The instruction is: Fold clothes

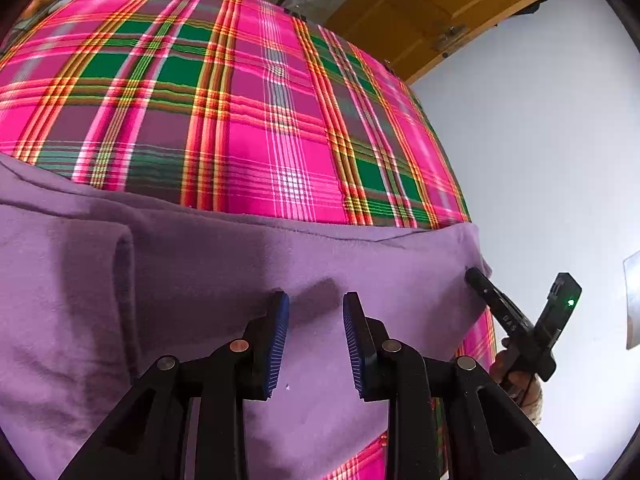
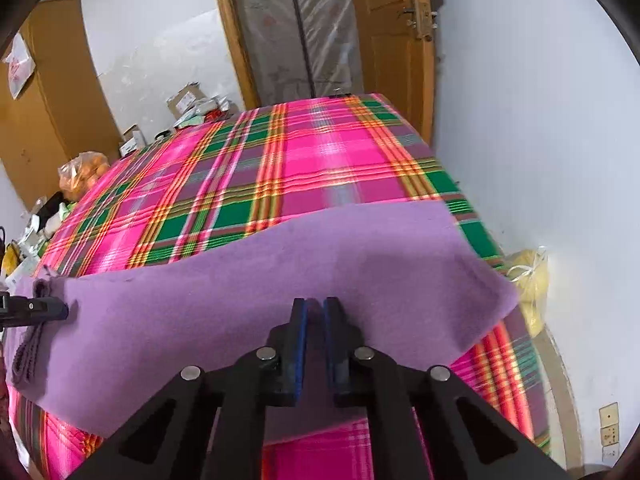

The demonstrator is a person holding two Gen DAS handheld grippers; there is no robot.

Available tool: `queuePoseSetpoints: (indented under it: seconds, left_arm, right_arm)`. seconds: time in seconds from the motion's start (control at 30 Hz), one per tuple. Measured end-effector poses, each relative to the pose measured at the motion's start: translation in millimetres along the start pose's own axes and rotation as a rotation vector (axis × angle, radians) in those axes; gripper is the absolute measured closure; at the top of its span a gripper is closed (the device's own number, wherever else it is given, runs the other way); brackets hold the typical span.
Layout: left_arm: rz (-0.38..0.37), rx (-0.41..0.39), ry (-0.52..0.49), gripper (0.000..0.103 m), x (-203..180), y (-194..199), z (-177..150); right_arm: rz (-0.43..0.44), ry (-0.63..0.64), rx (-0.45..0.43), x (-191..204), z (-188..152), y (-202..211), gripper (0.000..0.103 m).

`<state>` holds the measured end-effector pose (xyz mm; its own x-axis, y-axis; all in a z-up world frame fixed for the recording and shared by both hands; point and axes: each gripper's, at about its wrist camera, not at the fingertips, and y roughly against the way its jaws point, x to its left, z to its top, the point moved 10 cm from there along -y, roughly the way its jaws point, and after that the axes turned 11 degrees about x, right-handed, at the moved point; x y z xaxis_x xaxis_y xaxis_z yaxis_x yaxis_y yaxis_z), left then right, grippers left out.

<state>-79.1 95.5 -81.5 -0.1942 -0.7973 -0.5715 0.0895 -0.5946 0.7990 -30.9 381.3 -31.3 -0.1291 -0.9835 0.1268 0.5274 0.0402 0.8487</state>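
- The purple cloth lay on the bed, on top of the pink and green checked blanket. It filled the lower half of both pictures.
- Its long way ran from the left side of the frame to the right side in the right wrist view, across the front of both tongs.
- Its far edge looked wavy and faced the far end of the bed, at the top of the frame. Its near edge hung down toward the bottom of the frame.
- The left tongs were spread apart, with only purple cloth seen in the gap. They hovered right over the cloth and pinched nothing that I could see.
- The right tongs were almost pressed together, with a thin gap left. I could not tell if a bit of cloth was caught in there.
- In the left wrist view, the right tongs touched the cloth's right corner, at the right of the frame.
- In the right wrist view, the left tongs sat at the cloth's left end, beside a bunched fold at the left edge of the frame.
- So each hand was at its own end of the cloth. I think any next fold would depend on both ends moving together toward the far edge or the near one.
- The cloth could have been partly folded or just spread out; I could not tell which.
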Motion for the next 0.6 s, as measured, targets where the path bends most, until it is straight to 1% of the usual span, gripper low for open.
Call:
queuePoseSetpoints:
  seconds: [0.07, 0.13, 0.17, 0.2, 0.23, 0.27, 0.37, 0.4, 0.43, 0.47, 0.53, 0.6]
  left_arm:
    - [-0.002, 0.004, 0.003, 0.074, -1.1, -3.8, 1.0]
    - [-0.004, 0.009, 0.006, 0.074, -1.9, -8.4, 2.2]
    - [-0.005, 0.009, 0.008, 0.074, -2.4, -10.5, 2.9]
    - [-0.006, 0.007, 0.008, 0.074, -3.0, -11.7, 3.7]
    - [-0.005, 0.006, 0.006, 0.074, -3.7, -11.9, 4.2]
    - [-0.005, 0.004, 0.004, 0.074, -4.1, -12.2, 4.8]
    - [-0.012, -0.002, 0.008, 0.074, -4.2, -13.6, 6.8]
    - [-0.015, -0.004, 0.010, 0.074, -4.2, -14.0, 7.4]
    - [-0.017, -0.006, 0.011, 0.074, -4.2, -14.5, 8.1]
    - [-0.020, -0.008, 0.012, 0.074, -4.3, -14.9, 8.8]
    - [-0.024, -0.012, 0.015, 0.074, -4.3, -15.8, 10.1]
    - [-0.029, -0.017, 0.018, 0.074, -4.3, -16.6, 11.4]
  right_arm:
    - [-0.036, -0.018, -0.004, -12.0, 3.1, -0.8, 0.092]
    - [-0.057, -0.042, 0.004, -25.0, 3.8, -3.9, 0.081]
    - [-0.067, -0.060, 0.006, -31.8, 4.3, -4.7, 0.072]
    - [-0.077, -0.077, 0.009, -38.6, 4.8, -5.7, 0.066]
    - [-0.079, -0.092, 0.012, -44.9, 5.5, -7.1, 0.064]
    - [-0.080, -0.106, 0.016, -51.1, 6.2, -8.6, 0.060]
    - [-0.046, -0.153, 0.020, -64.7, 10.0, -11.1, 0.059]
    - [-0.065, -0.163, 0.017, -70.4, 11.3, -10.2, 0.059]
    - [-0.105, -0.176, 0.015, -78.9, 12.4, -10.0, 0.059]
    - [-0.128, -0.198, 0.018, -87.3, 12.3, -10.5, 0.063]
    - [-0.072, -0.232, 0.010, -92.8, 13.7, -9.3, 0.063]
    - [-0.066, -0.228, 0.011, -95.7, 15.6, -9.6, 0.063]
